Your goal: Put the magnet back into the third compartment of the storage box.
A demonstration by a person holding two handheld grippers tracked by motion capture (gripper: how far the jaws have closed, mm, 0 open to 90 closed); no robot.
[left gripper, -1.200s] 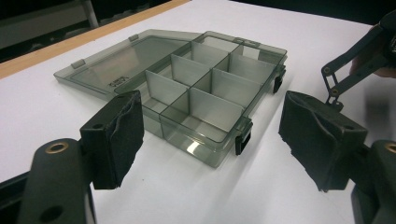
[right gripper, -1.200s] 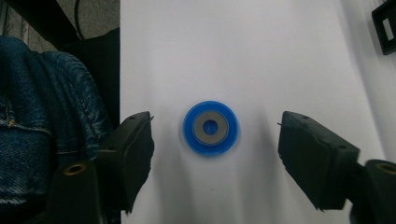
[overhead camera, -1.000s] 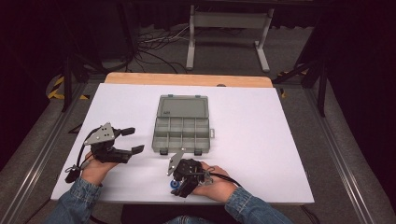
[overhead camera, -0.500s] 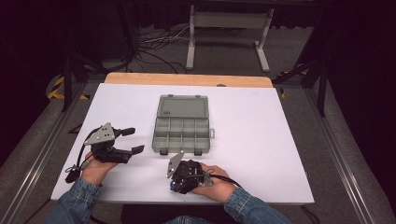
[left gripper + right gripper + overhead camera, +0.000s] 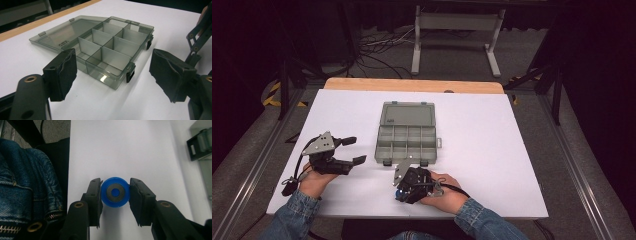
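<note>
Right gripper (image 5: 115, 192): at the near edge of the table, beside the person's denim sleeve (image 5: 27, 185); its jaws are closed on a blue disc, one pad on each side of the rim
Blue disc (image 5: 115, 192): round, flat face toward the camera, with a dark ring and a blue centre; it sits squarely between the pads, just above or on the white table top, I cannot tell which
Same grip from above: the right gripper (image 5: 404, 189) points toward the person's left, and a bit of the blue disc (image 5: 398, 191) peeks out at its tip
Left gripper (image 5: 354, 150): nearby on the left of the table, jaws wide apart and holding nothing; its pads (image 5: 62, 72) frame the box from the side
Box (image 5: 407, 142): clear grey, divided into compartments, lid (image 5: 408, 113) folded flat open on the far side; every compartment looks bare
Key relation: the box lies just beyond the right gripper, forward of it and slightly right, so the disc must travel away from the person; the front row of compartments (image 5: 110, 58) is nearest
Nearer hand: the right one, which already holds the disc
Table (image 5: 492, 150): white and bare around the box
</note>
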